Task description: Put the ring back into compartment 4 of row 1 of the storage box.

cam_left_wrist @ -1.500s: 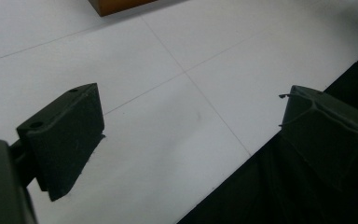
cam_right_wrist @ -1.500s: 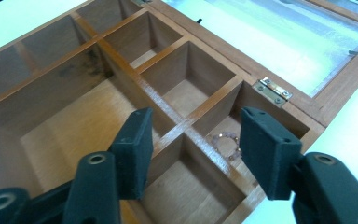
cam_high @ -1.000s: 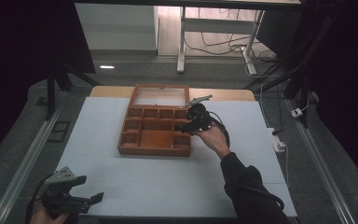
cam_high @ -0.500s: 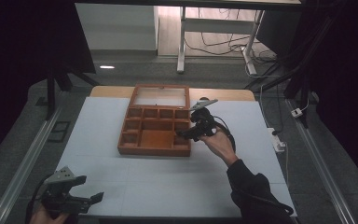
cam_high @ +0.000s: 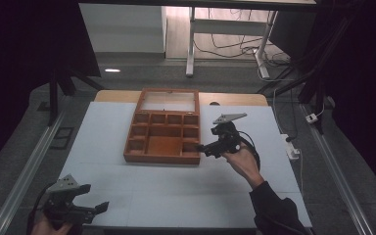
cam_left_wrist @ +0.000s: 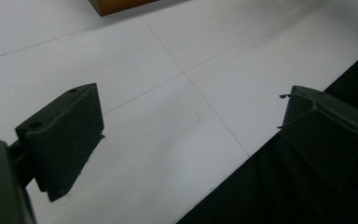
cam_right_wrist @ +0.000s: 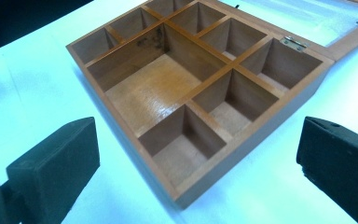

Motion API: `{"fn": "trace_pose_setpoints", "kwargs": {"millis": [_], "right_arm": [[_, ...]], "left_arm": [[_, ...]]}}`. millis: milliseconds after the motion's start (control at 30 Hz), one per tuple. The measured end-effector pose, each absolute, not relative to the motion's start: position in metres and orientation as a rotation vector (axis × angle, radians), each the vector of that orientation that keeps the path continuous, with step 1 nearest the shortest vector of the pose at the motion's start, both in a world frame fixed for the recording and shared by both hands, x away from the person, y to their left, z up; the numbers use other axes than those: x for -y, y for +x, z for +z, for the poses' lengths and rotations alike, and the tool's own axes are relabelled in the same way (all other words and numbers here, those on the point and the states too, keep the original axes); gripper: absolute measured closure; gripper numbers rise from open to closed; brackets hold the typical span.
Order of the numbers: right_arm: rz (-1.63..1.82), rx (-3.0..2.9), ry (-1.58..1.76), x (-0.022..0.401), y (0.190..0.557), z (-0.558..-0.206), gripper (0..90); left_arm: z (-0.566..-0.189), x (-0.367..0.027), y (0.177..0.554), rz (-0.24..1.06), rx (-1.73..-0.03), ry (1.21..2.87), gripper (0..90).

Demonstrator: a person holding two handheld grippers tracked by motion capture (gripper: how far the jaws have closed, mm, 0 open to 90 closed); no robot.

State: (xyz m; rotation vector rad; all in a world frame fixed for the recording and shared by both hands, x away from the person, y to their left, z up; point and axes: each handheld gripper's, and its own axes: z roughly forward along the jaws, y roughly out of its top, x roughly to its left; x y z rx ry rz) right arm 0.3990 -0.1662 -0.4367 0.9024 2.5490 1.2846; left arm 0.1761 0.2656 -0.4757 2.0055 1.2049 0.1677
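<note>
My right gripper point(cam_high: 206, 148) has just let go: its jaws have been spreading and now stand wide apart with nothing between them. A second ago it sat against the right wall of the wooden box point(cam_high: 162, 147); now it has pulled back to the right and hangs just beside the box's near right corner, apart from it. In the right gripper view that corner of the box point(cam_right_wrist: 200, 98) lies ahead of my spread jaws, and every compartment I can see is empty, the big middle one included.

The box rests in the middle of the white table point(cam_high: 103, 142), toward the far side, its glass lid point(cam_high: 168, 101) thrown back flat behind it on the hinges. It has not shifted while I withdrew, so I judge the opening or placing of it to be finished and the box ready for whatever comes next.

My left gripper point(cam_high: 98, 208) waits at the near left corner of the table, unmoved, jaws released and empty, well apart from the box.
</note>
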Motion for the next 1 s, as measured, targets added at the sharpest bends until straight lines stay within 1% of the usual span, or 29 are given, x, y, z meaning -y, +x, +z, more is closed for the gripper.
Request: {"fn": "trace_pose_setpoints", "kwargs": {"millis": [633,1000], "right_arm": [[1.217,-2.514,0.941,0.192,0.360,-0.440,0.0],[1.198,-2.493,0.936,0.207,0.337,-0.435,0.0]], "left_arm": [[-0.475,-0.265,0.175,0.175,-1.193,2.010,5.5],[-0.475,-0.265,0.175,0.178,-1.196,2.008,5.5]]}}
